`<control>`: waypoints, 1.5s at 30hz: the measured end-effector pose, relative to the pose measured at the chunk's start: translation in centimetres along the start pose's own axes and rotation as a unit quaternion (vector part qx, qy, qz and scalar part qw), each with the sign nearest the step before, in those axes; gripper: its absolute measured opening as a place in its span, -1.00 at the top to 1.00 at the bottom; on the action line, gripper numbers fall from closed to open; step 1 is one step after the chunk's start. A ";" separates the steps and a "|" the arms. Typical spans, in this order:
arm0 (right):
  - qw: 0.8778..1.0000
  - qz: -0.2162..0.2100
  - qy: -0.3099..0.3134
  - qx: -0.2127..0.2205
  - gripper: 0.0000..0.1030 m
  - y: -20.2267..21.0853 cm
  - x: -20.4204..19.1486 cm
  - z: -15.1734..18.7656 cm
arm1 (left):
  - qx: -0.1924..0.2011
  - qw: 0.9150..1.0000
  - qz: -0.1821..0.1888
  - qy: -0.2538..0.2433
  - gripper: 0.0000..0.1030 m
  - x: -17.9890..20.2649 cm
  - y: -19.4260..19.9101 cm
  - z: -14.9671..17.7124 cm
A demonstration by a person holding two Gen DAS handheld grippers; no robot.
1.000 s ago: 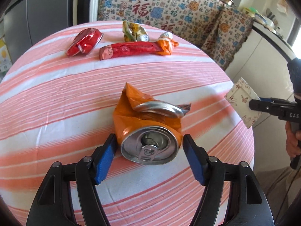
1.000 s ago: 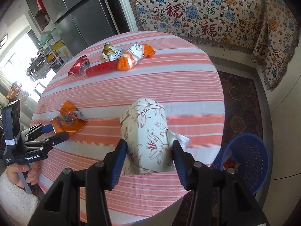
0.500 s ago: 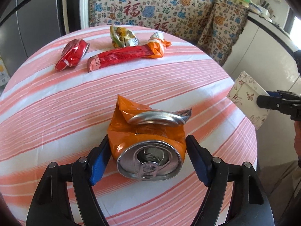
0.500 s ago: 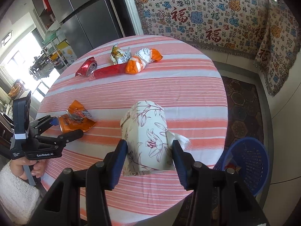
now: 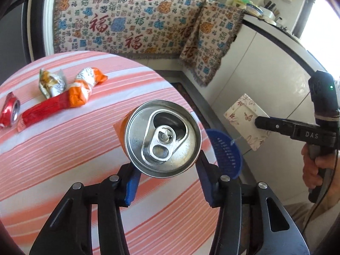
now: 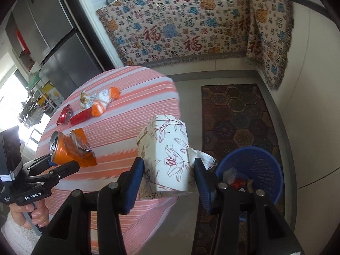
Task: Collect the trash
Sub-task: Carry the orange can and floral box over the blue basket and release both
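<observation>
Grippers both loaded: left gripper point(image 6: 61, 164), labelled "GenRobot.AI", closing on orange can point(image 5: 162, 138); right gripper point(image 6: 169, 177) clamps floral box point(image 6: 167, 150) beside blue basket point(image 6: 263, 165).

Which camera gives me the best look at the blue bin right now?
The right wrist view. There the blue bin sits on the floor beside the table with its open mouth and the trash already inside in plain sight. In the left wrist view only part of its rim and mesh wall shows, the rest hidden behind the orange can.
</observation>
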State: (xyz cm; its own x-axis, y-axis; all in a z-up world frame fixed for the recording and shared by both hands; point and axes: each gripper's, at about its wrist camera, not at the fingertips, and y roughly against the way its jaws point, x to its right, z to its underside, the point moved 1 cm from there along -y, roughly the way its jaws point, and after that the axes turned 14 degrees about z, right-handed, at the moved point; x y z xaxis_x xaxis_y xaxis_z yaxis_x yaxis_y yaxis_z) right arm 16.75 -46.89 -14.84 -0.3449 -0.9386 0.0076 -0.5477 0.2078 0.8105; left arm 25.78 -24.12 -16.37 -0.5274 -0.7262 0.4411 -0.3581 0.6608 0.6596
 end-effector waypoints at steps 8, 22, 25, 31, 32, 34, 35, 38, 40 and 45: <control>1.000 -0.009 -0.024 -0.004 0.06 -0.7 2.5 0.9 | -0.011 0.999 -0.017 0.034 0.90 -2.7 0.1 1.5; 0.998 -0.036 -0.044 0.014 0.06 0.7 2.9 2.2 | -0.021 1.000 0.003 -0.021 -0.58 -2.1 0.7 2.5; 0.998 -0.031 -0.050 0.021 0.06 1.5 3.6 2.4 | -0.021 0.999 0.023 -0.043 -0.67 -0.4 -0.1 1.7; 0.998 -0.009 -0.055 0.031 0.06 1.9 4.8 2.6 | -0.018 0.997 0.040 -0.067 -0.79 2.7 -1.3 0.4; 0.998 -0.007 -0.056 0.032 0.06 1.8 5.0 2.6 | -0.022 0.996 0.039 -0.077 -0.80 3.2 -1.8 0.1; 0.998 -0.010 -0.062 0.031 0.06 1.5 5.4 2.8 | -0.031 0.994 0.032 -0.098 -0.80 4.3 -2.4 -0.5; 0.997 -0.012 -0.066 0.031 0.06 1.4 5.5 3.0 | -0.039 0.992 0.030 -0.112 -0.81 4.9 -2.9 -1.0; 0.997 -0.015 -0.073 0.026 0.06 1.0 6.0 3.5 | -0.063 0.987 0.030 -0.144 -0.89 5.7 -4.7 -2.4; 0.997 -0.015 -0.076 0.024 0.06 0.8 6.2 3.7 | -0.091 0.985 0.042 -0.141 -0.89 5.3 -6.2 -3.4; 0.996 -0.015 -0.080 0.023 0.06 0.6 6.5 4.1 | -0.148 0.980 0.044 -0.121 -0.89 3.5 -10.4 -4.9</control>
State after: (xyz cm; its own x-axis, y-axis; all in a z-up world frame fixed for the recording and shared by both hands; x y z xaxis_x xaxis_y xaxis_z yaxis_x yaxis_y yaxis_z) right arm 11.07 -51.79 -16.69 -0.4422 -0.8898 -0.1130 -0.5931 0.1956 0.7810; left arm 31.46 -34.47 -18.73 -0.7268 -0.5789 0.3696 -0.0827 0.6079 0.7897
